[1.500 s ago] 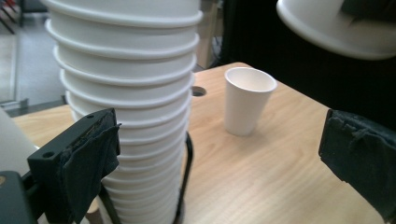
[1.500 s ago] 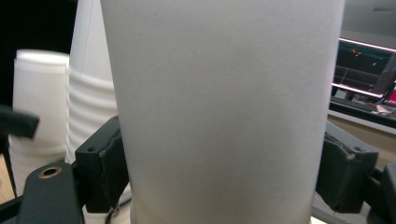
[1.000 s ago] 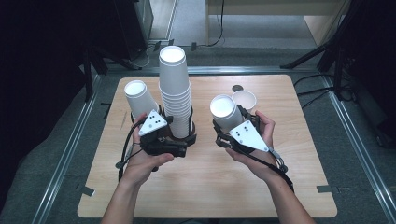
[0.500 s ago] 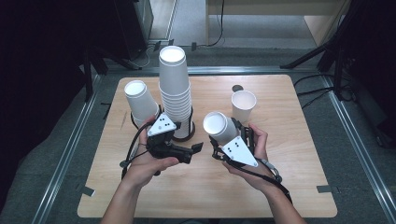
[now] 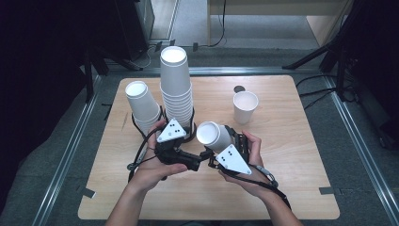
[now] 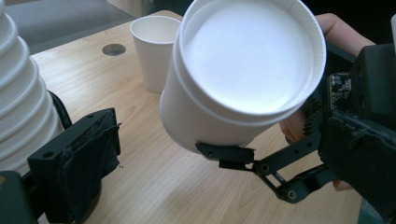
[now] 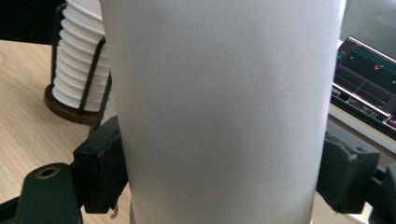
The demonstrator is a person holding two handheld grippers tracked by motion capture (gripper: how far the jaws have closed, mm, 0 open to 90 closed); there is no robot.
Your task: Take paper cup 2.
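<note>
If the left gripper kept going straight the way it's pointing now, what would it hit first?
Most likely the white cup clamped in the right gripper; it sits right ahead of the left gripper, though depth is hard to judge.

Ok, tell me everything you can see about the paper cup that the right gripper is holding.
The held cup is plain white, paper by its look, with a rolled rim and a recessed base. It seems to be two cups nested. It is tilted, base toward the high camera, above the table near the front middle. The right gripper clamps its sides between black padded jaws; nothing else touches it.
</note>
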